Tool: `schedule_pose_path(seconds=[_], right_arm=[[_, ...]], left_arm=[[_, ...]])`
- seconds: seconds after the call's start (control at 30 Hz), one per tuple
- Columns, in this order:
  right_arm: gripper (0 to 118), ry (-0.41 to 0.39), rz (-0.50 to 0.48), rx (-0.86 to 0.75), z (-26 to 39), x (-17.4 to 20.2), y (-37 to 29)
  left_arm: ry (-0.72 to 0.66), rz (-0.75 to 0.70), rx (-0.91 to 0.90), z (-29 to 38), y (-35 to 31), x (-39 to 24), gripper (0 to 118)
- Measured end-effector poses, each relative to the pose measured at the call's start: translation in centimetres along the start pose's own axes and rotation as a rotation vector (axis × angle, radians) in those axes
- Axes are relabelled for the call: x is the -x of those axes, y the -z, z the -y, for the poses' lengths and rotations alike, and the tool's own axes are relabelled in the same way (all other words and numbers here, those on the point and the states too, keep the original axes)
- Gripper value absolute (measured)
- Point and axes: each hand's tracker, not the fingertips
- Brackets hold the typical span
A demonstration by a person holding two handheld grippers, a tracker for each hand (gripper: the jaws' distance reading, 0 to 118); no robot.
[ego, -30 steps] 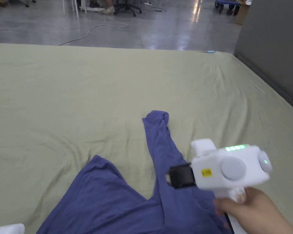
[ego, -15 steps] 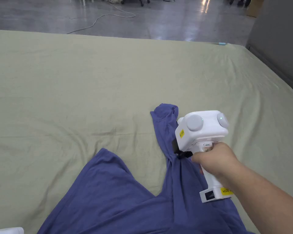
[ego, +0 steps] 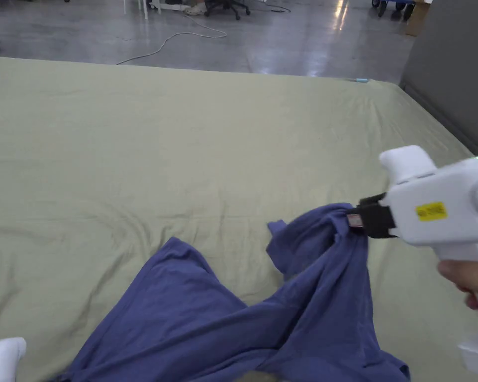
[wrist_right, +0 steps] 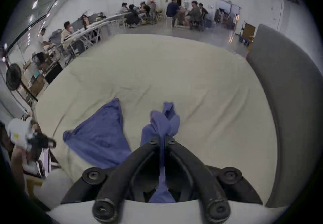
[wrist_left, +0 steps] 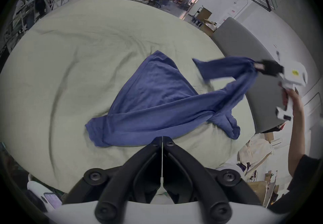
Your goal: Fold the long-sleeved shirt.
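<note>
Shirt (ego: 223, 318) sleeve (ego: 317, 238) pinched in right claw (ego: 354, 220) above bed (ego: 183, 139).

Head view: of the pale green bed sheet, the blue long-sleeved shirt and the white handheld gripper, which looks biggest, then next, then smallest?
1. Pale green bed sheet, by far.
2. Blue long-sleeved shirt.
3. White right gripper, which is cut off at the picture's edge and nearer the camera, so it looks bigger than it is.

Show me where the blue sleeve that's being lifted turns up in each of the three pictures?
Head view: the sleeve hangs right of centre, pinched by the right gripper.
Left gripper view: the sleeve stretches across the upper right, up to that gripper.
Right gripper view: the sleeve bunches at centre, clamped between this gripper's own jaws.
Shared landmark: the grey panel beside the pale green sheet.
</note>
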Motion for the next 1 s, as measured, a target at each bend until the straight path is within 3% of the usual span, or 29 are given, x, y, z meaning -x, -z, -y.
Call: schedule_pose_path(seconds=[0.2, 0.47, 0.53, 0.8, 0.83, 0.87, 0.9, 0.93, 1.0], right_arm=[[0, -0.009, 0.061, 0.113, 10.0, 0.7, -4.7], [0, 0.165, 0.041, 0.455, 25.0, 1.2, 1.8], [0, 0.206, 0.030, 0.510, 26.8, 1.2, 4.0], [0, 0.180, 0.065, 0.505, 26.3, 1.3, 5.7], [0, 0.179, 0.067, 0.503, 26.3, 1.2, 5.7], [0, 0.183, 0.069, 0.500, 26.4, 1.3, 5.6], [0, 0.190, 0.070, 0.498, 26.5, 1.3, 5.6], [0, 0.199, 0.072, 0.493, 26.6, 1.2, 5.6], [0, 0.213, 0.074, 0.484, 26.9, 1.2, 5.5]], left_arm=[[-0.021, -0.030, 0.013, 1.5, -0.2, 0.8, 0], [-0.052, -0.071, 0.067, 2.7, 0.8, 2.1, 0], [-0.050, -0.074, 0.073, 2.6, 0.8, 2.1, 0], [-0.038, -0.057, 0.075, -0.2, 1.8, 1.0, 0], [-0.003, -0.038, 0.073, -1.8, 2.5, 0.2, 17], [0.049, -0.046, 0.053, -3.7, 3.1, -0.8, 57], [0.099, -0.061, 0.020, -5.6, 3.8, -1.7, 106], [0.158, -0.073, 0.006, -7.7, 5.2, -2.7, 115], [0.206, -0.091, -0.054, -11.6, 7.6, -4.3, 115]])
